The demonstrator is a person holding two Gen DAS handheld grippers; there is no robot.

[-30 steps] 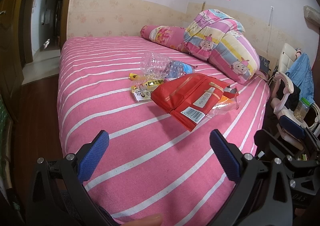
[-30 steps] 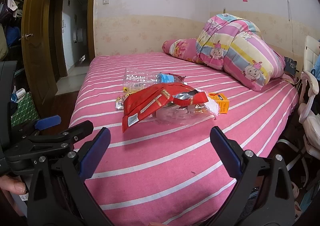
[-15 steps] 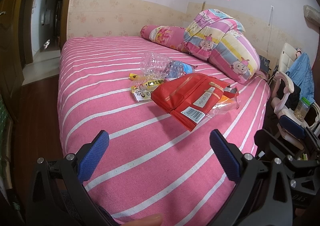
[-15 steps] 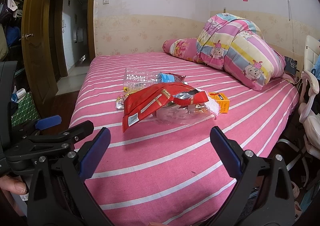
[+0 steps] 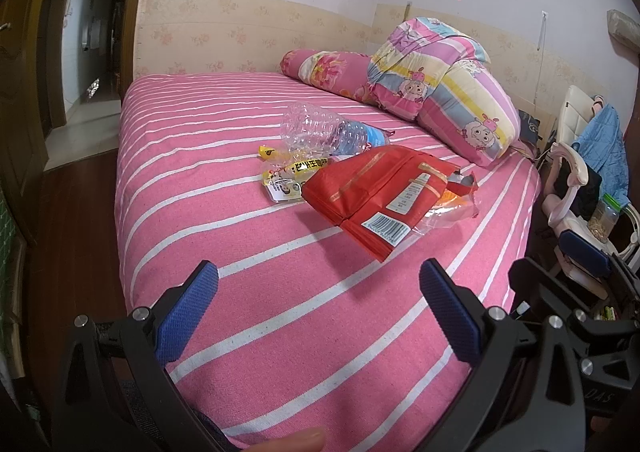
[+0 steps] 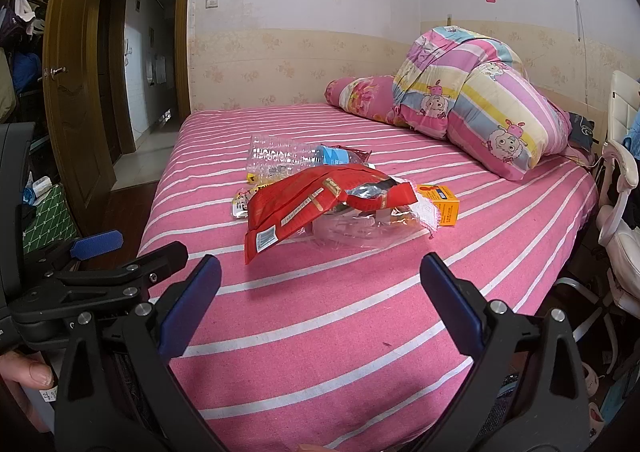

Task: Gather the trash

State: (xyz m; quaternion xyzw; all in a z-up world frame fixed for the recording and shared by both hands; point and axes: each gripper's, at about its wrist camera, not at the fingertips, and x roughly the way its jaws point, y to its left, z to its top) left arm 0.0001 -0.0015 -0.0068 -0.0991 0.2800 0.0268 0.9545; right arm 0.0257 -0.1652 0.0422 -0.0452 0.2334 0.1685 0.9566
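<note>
Both claws, left (image 5: 319,308) and right (image 6: 320,302), gape over bed (image 6: 320,332) litter.

Pink white-striped bedsheet (image 5: 248,292), red snack bag (image 5: 380,199), orange box (image 6: 442,203)

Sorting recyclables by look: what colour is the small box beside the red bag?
Orange, with a blue patch on top: the small box, best in the right wrist view.
</note>
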